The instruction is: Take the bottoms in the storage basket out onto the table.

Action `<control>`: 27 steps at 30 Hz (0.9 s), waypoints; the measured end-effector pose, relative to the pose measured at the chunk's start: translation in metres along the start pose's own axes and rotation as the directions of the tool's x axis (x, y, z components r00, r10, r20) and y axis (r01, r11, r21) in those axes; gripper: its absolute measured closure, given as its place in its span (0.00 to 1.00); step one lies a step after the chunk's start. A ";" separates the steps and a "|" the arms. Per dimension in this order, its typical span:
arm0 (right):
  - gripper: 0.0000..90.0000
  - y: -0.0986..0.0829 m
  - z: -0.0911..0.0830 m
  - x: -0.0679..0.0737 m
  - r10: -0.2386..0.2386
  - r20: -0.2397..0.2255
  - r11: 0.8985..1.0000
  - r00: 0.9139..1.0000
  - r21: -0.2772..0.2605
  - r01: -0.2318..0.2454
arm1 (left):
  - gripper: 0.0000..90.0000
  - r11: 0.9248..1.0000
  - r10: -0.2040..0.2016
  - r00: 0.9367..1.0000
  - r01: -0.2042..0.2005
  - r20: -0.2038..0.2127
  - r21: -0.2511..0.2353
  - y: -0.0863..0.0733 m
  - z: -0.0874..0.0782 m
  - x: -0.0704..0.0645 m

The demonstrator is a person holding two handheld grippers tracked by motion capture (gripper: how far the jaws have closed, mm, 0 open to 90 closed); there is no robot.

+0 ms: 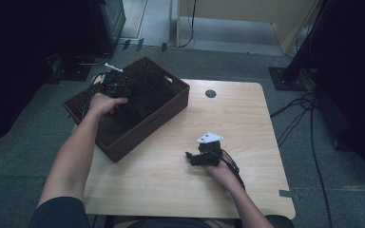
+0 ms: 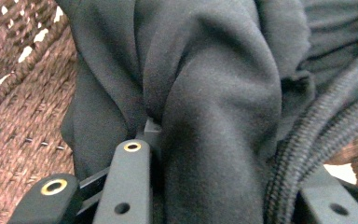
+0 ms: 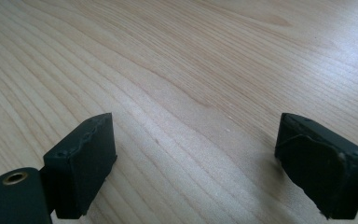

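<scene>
1. Left tongs clench a fold of dark cloth inside the wicker basket, at ten o'clock on the worktop.
2. Right tongs rest released, at five o'clock.

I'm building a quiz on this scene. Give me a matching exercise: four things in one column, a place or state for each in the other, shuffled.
1. left gripper
2. right gripper
3. dark garment
4. woven basket

a. jaws wide apart over bare wood
b. stands on the table's left corner
c. lies inside the basket
d. reaches into the basket, cloth between its jaws

Pairs: 1-d, 2-a, 3-c, 4-b
</scene>
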State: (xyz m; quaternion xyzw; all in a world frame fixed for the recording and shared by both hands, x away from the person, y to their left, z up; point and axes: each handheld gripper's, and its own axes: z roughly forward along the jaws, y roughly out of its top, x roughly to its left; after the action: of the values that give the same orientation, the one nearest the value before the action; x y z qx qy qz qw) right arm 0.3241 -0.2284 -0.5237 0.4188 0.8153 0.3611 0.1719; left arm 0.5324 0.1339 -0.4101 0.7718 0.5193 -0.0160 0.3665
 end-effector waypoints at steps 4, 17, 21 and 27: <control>0.13 0.000 0.000 0.000 0.001 0.000 1.000 1.000 0.000 -0.001 | 0.71 0.999 -0.026 1.000 0.026 0.008 -0.027 0.008 -0.014 -0.003; 0.13 0.000 -0.001 0.000 0.005 -0.001 1.000 1.000 0.001 -0.005 | 0.71 0.995 -0.047 0.999 0.046 -0.006 -0.088 0.024 -0.061 -0.015; 0.13 0.000 -0.001 0.000 0.004 -0.002 1.000 1.000 0.002 -0.004 | 0.71 0.992 -0.049 0.999 0.050 0.009 -0.117 0.031 -0.078 -0.024; 0.13 0.001 -0.002 0.000 0.015 -0.010 1.000 1.000 0.016 -0.014 | 0.71 0.990 -0.036 0.999 0.039 0.022 -0.139 0.039 -0.099 -0.038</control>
State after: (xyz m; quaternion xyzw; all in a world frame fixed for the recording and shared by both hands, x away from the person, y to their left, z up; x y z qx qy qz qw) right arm 0.3237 -0.2292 -0.5219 0.4242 0.8159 0.3581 0.1617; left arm 0.5118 0.1536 -0.3010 0.7342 0.5300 0.0058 0.4243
